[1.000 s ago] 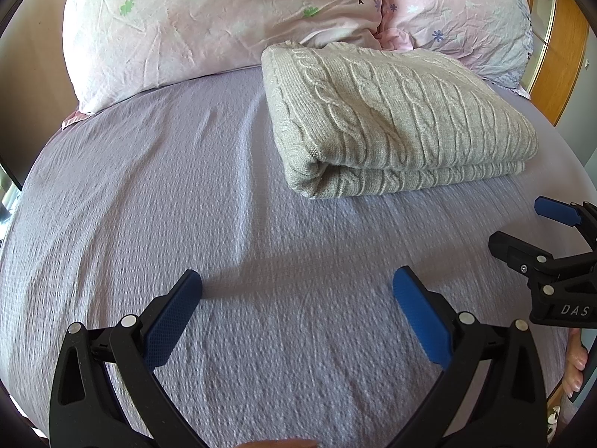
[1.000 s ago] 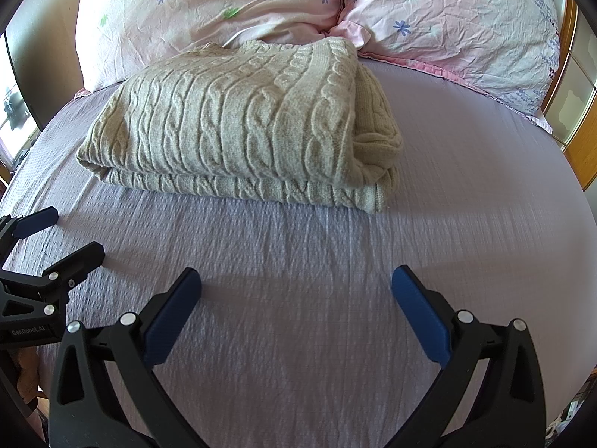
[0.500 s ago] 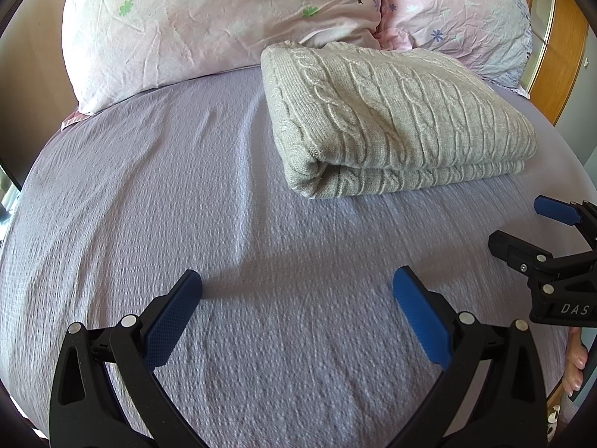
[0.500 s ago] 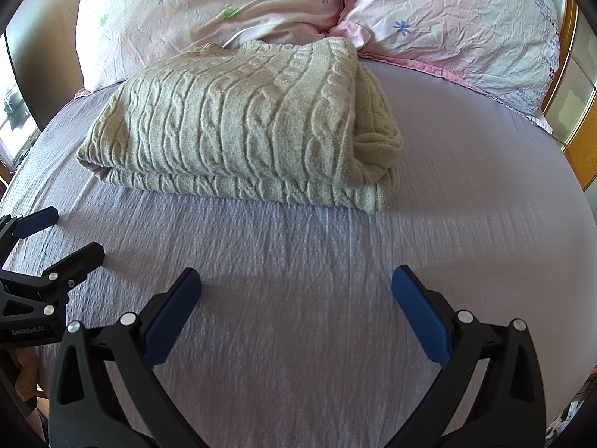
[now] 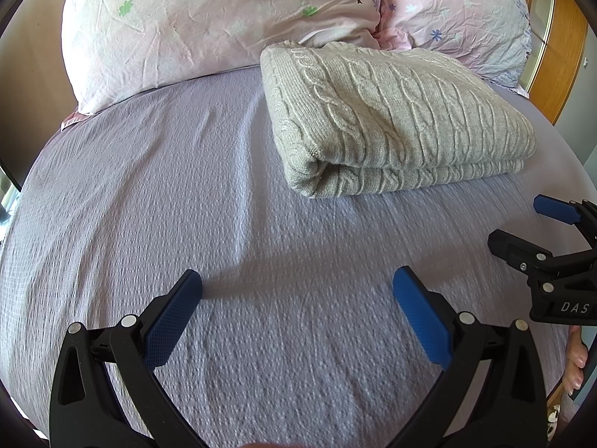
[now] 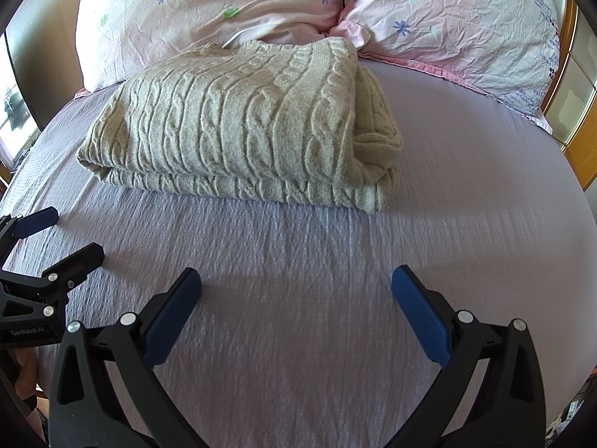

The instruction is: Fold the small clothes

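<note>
A beige cable-knit sweater [image 5: 388,119] lies folded into a thick rectangle on the lilac bed sheet [image 5: 168,186], close to the pillows. It also shows in the right wrist view [image 6: 242,130]. My left gripper [image 5: 296,298] is open and empty, low over the sheet in front of the sweater's left end. My right gripper [image 6: 296,296] is open and empty, in front of the sweater's right half. Each gripper shows at the edge of the other's view: the right gripper [image 5: 522,224], the left gripper [image 6: 63,235].
Two pink flowered pillows [image 5: 209,18] [image 6: 459,26] lie behind the sweater. A wooden headboard or frame [image 5: 559,56] stands at the right. The bed edge drops off at the left [image 6: 15,156].
</note>
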The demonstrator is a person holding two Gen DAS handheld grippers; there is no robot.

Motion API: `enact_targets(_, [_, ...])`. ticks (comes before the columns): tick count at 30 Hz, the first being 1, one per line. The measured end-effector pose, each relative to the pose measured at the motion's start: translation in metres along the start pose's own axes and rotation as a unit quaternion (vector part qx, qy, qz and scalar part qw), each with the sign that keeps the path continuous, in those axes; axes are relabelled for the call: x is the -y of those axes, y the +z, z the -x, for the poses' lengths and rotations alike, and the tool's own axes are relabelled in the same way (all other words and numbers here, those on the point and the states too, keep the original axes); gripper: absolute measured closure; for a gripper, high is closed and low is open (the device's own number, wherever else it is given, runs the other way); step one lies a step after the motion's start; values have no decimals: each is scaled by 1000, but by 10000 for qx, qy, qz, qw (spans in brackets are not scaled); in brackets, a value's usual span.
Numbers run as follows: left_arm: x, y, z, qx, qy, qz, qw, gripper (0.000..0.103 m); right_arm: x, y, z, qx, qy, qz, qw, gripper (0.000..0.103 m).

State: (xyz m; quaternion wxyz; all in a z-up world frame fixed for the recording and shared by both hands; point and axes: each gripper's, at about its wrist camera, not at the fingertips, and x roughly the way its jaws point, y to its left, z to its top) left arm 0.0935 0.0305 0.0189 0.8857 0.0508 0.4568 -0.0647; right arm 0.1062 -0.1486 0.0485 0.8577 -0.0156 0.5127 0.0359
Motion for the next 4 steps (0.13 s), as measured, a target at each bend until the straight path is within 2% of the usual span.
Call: enact_targets(4, [0, 0, 0, 0, 0, -2, 10000, 1, 0, 0, 0, 0, 0, -1, 10000, 2])
